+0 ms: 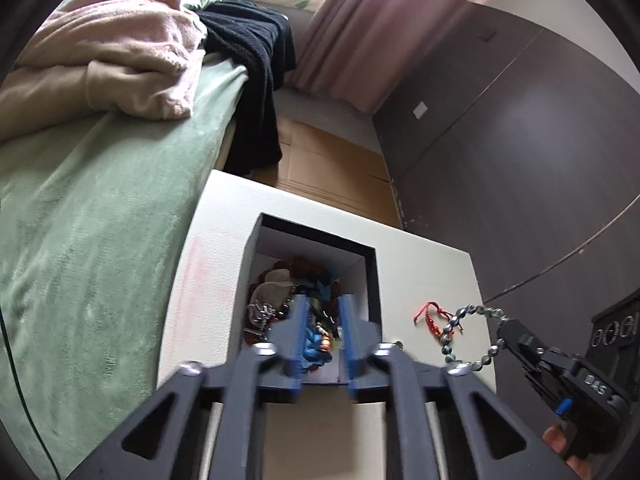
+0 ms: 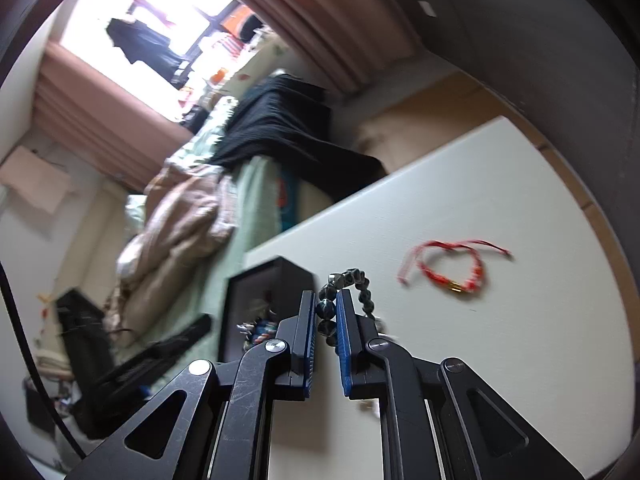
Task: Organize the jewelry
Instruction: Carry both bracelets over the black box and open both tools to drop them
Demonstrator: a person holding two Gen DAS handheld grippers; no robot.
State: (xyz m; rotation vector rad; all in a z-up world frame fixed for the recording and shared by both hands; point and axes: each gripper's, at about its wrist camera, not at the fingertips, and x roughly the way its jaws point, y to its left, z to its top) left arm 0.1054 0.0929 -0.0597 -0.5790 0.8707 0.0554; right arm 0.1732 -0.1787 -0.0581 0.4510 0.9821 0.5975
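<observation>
Now the right gripper pinches the dangling green bead bracelet, which could slip free at three o'clock of the jewelry box while the left gripper gapes narrowly, empty.

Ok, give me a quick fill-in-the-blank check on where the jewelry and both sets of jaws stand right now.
1. The right gripper holds the ____ bracelet between its jaws.
2. The red string bracelet lies on the white ____.
3. The left gripper hovers with open, empty jaws over the black ____ of jewelry.

Missing words: beaded; table; box
</observation>
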